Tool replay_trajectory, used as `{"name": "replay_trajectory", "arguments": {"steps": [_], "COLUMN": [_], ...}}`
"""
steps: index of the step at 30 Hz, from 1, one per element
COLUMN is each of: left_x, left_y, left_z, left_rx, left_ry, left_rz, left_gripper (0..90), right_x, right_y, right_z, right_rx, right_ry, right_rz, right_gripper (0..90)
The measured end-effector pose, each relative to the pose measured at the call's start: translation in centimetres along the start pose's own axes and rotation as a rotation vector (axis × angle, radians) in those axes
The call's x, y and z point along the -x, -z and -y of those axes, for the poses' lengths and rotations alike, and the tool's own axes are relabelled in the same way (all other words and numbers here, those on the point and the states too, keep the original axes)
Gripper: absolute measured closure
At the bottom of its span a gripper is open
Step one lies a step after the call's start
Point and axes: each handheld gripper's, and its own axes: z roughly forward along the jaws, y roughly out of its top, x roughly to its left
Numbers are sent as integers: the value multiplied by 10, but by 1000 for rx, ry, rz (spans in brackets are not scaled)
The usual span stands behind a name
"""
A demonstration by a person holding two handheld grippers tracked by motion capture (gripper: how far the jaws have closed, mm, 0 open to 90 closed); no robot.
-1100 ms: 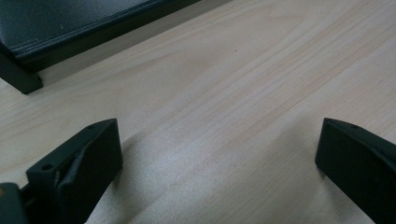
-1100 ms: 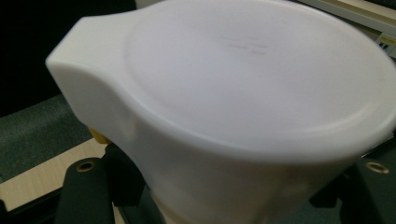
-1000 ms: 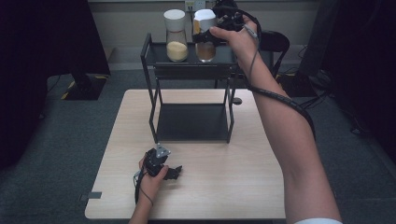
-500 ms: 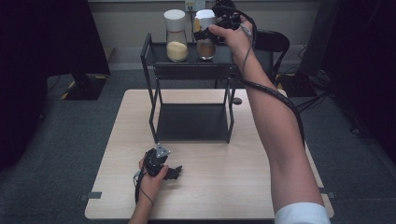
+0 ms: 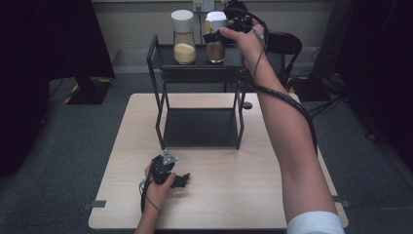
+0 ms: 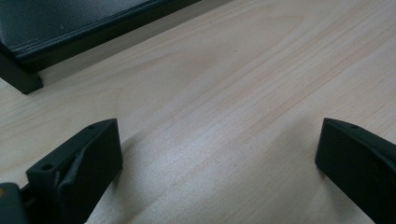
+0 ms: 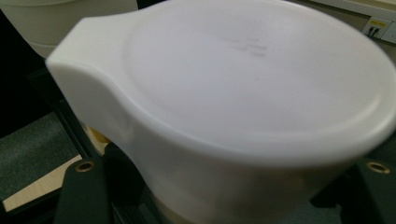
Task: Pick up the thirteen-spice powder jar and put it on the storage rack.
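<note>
While our left gripper (image 5: pixel 181 180) rests on the table (image 5: pixel 234 195) with its jaws spread and nothing between them, our right gripper (image 5: pixel 214 36) is clamped on the brown-filled jar (image 5: pixel 215 46), which stands on the black rack's (image 5: pixel 199 73) top shelf just beside the yellow-filled jar (image 5: pixel 184 41).

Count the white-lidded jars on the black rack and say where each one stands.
2. Both stand on the top shelf of the black rack: the jar of pale yellow grains on the left, and the jar of brown contents to its right, gripped by the right gripper.
</note>
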Motion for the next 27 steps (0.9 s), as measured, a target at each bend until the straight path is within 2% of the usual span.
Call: {"name": "replay_trajectory", "arguments": {"steps": [6, 10, 11, 16, 21, 25, 27], "left_x": [0, 0, 0, 0, 0, 0, 0], "left_y": [0, 0, 0, 0, 0, 0, 0], "left_z": [0, 0, 0, 0, 0, 0, 0], "left_rx": [0, 0, 0, 0, 0, 0, 0], "left_ry": [0, 0, 0, 0, 0, 0, 0], "left_rz": [0, 0, 0, 0, 0, 0, 0], "left_gripper": [0, 0, 0, 0, 0, 0, 0], "right_x": [-4, -10, -11, -15, -21, -24, -24], "right_y": [-2, -4, -3, 1, 7, 10, 13], "right_z": [-6, -8, -7, -8, -6, -4, -1], "right_rx": [-27, -40, -35, -43, -44, -57, -45], "right_ry": [17, 16, -5, -6, -2, -21, -29], "right_rz": [3, 22, 31, 51, 66, 77, 77], "right_gripper": [276, 177, 98, 41, 17, 10, 6]}}
